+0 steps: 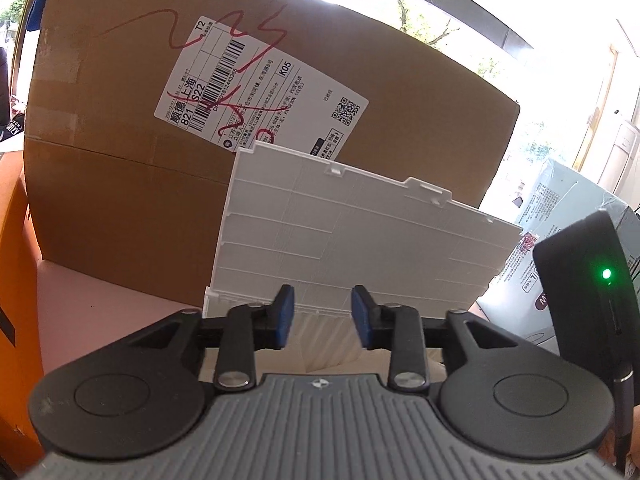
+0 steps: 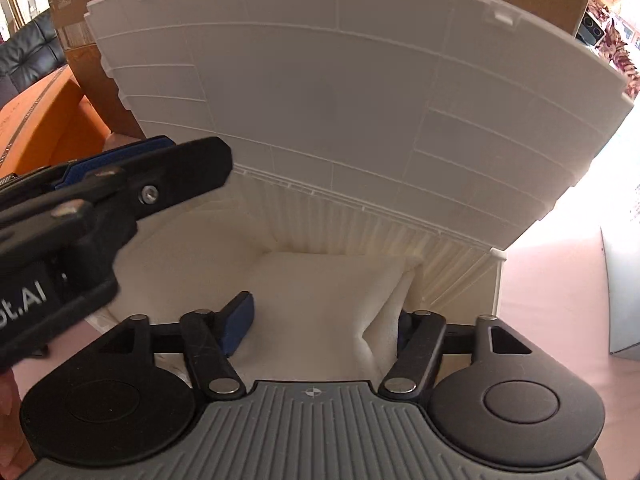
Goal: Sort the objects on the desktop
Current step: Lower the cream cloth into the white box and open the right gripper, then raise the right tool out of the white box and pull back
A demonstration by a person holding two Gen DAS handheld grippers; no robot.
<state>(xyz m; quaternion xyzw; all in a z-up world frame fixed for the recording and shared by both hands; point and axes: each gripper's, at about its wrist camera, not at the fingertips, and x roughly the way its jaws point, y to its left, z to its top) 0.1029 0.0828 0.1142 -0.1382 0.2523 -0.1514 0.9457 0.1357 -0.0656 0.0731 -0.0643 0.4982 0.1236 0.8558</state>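
A white plastic box stands with its lid (image 1: 360, 232) raised upright; in the right wrist view the lid (image 2: 340, 100) fills the top and the ribbed box wall (image 2: 380, 236) shows below it. White foam sheeting (image 2: 320, 288) lines the inside. My right gripper (image 2: 322, 324) is open and reaches into the box, the foam lying between its fingers and a fold hiding the right pad. My left gripper (image 1: 323, 316) is open with nothing between its blue pads, just in front of the lid's base. It also enters the right wrist view from the left, as the left gripper (image 2: 120, 168).
A large cardboard box (image 1: 120, 160) with a shipping label stands right behind the white box. An orange box (image 1: 16, 280) is at the left, a pale blue carton (image 1: 560, 208) at the right. A black device with a green light (image 1: 592, 280) is near right. A person (image 2: 612, 0) is beyond. The table (image 2: 552, 280) is pink.
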